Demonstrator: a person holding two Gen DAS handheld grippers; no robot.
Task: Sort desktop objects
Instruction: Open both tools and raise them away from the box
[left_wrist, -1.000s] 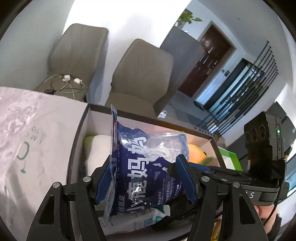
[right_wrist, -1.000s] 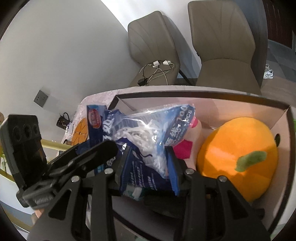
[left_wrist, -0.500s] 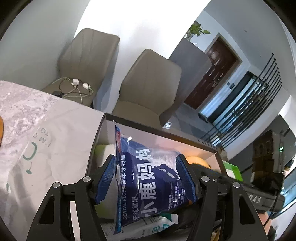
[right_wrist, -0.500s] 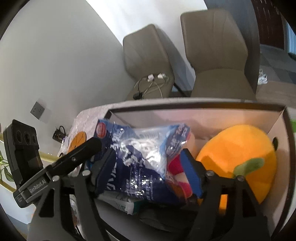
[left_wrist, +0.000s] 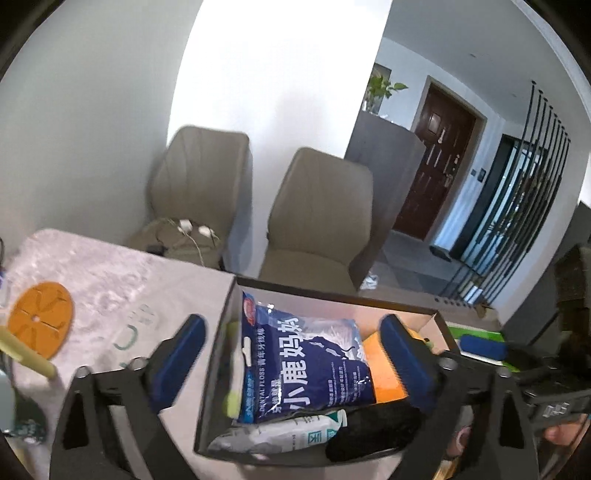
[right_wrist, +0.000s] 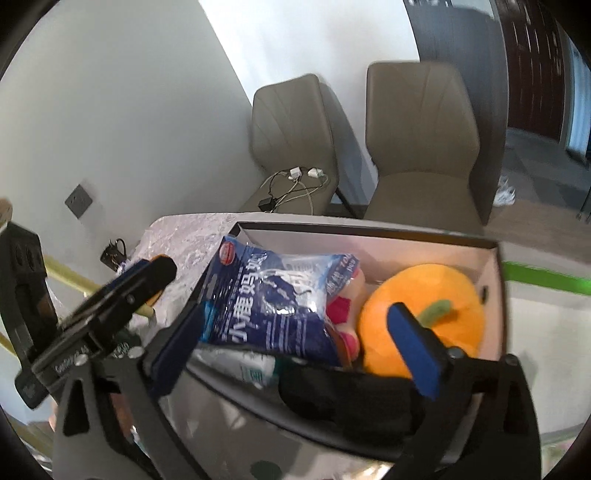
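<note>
Floss bag (left_wrist: 306, 363) is in the box (left_wrist: 216, 354) now, propped at a slant on the white pouch (left_wrist: 295, 435) and black item (left_wrist: 373, 430), upper edge leaning toward the far wall. It sits that way because the box is already packed: orange plush (right_wrist: 424, 314) fills the right half, so the bag can't lie flat.

Your left gripper (left_wrist: 291, 354) and right gripper (right_wrist: 295, 332) are both opening, jaws spread wide. The bag shows between the pads in both views, but nothing presses on it. It's resting on the box contents alone.

Versus a second ago: both grippers were clamped on the bag, holding it upright over the box. Since then they've let go and pulled up and back; more table (left_wrist: 110, 280) and the orange coaster (left_wrist: 40, 323) are in view on the left.
</note>
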